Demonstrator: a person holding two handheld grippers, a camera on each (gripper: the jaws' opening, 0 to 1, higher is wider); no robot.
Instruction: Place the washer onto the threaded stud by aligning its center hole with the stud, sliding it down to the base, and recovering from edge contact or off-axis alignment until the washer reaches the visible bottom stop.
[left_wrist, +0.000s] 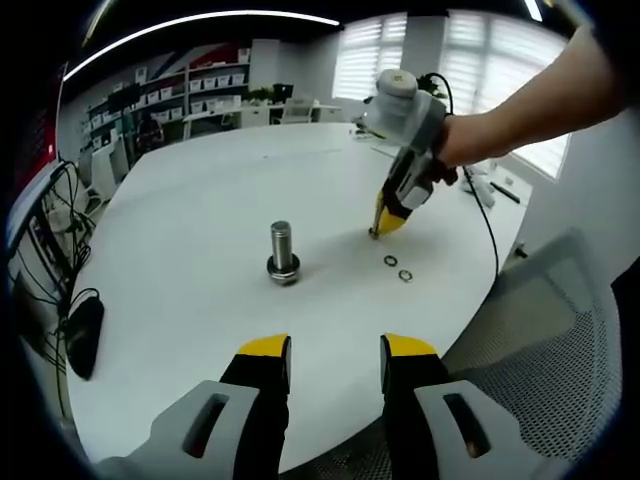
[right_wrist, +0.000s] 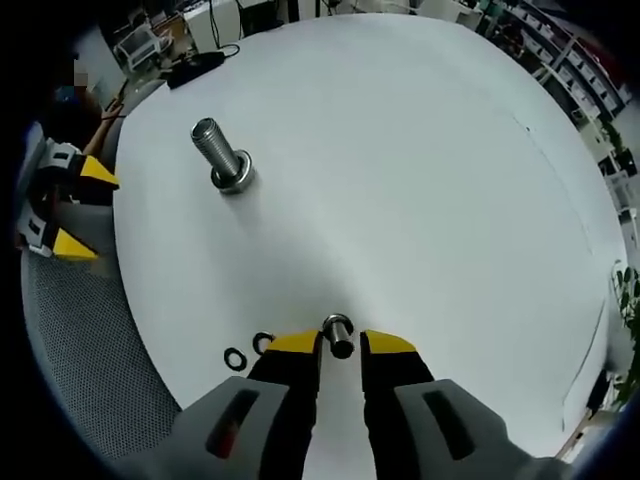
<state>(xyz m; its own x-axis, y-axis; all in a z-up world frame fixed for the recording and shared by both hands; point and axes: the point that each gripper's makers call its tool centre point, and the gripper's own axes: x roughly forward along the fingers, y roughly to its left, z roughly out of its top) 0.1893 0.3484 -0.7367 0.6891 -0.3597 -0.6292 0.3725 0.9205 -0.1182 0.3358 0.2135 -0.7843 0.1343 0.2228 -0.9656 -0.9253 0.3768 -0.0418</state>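
Note:
The threaded steel stud (left_wrist: 283, 247) stands upright on the white round table (left_wrist: 200, 200), with a ring at its base. My left gripper (left_wrist: 336, 348) hangs open over the near table edge, short of the stud, with nothing between its fingers. A hand holds my right gripper (left_wrist: 377, 232) tip-down on the table to the right of the stud. In the right gripper view its jaws (right_wrist: 340, 343) stand close on a small silver washer (right_wrist: 338, 333). Two dark washers (right_wrist: 235, 357) (right_wrist: 263, 343) lie beside it, seen also as washers (left_wrist: 397, 268). The stud (right_wrist: 222, 155) lies farther off, leaning in this view.
A grey mesh chair (left_wrist: 560, 340) stands against the near table edge. A black cable (left_wrist: 487, 215) runs over the table's right side. A black object (left_wrist: 82, 335) and wires sit at the left edge. My left gripper (right_wrist: 65, 210) shows beyond the table rim.

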